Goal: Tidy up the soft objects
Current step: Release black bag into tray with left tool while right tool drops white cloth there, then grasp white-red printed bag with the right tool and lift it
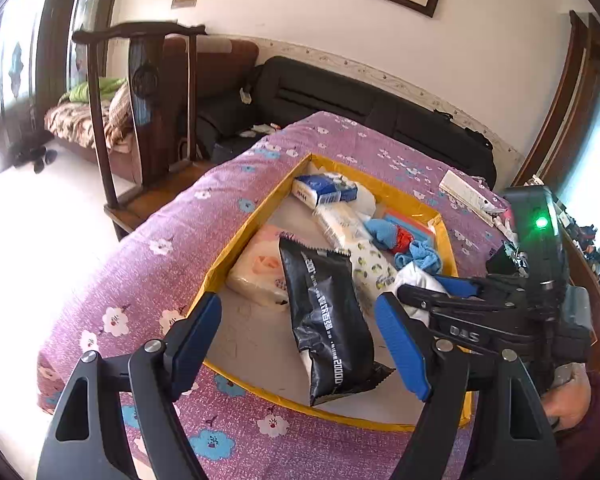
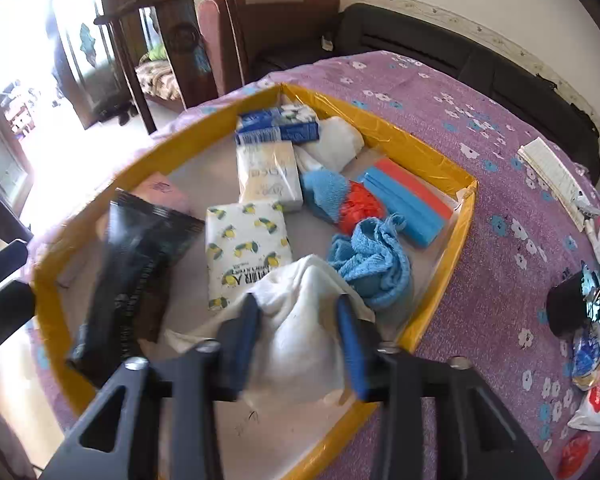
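A shallow yellow-rimmed tray point(image 1: 256, 216) point(image 2: 440, 280) on a purple flowered cloth holds soft packs and cloths. A black snack bag point(image 1: 328, 324) point(image 2: 132, 276) lies in it between the fingers of my left gripper point(image 1: 300, 336), which is open and untouching above it. My right gripper point(image 2: 298, 324) point(image 1: 428, 292) is shut on a white cloth point(image 2: 300, 328) point(image 1: 416, 280) at the tray's near right. A lemon-print tissue pack point(image 2: 246, 248) point(image 1: 370, 264), a blue towel point(image 2: 374, 264), a pink tissue pack point(image 1: 260, 272) and a blue-white pack point(image 1: 326, 190) lie nearby.
A red and blue knit bundle point(image 2: 340, 200) and a blue-orange pad point(image 2: 412, 204) lie at the tray's far right. Small packets and a black cup point(image 2: 568, 308) sit on the cloth right of the tray. A dark wooden chair point(image 1: 140, 120) and sofa stand beyond.
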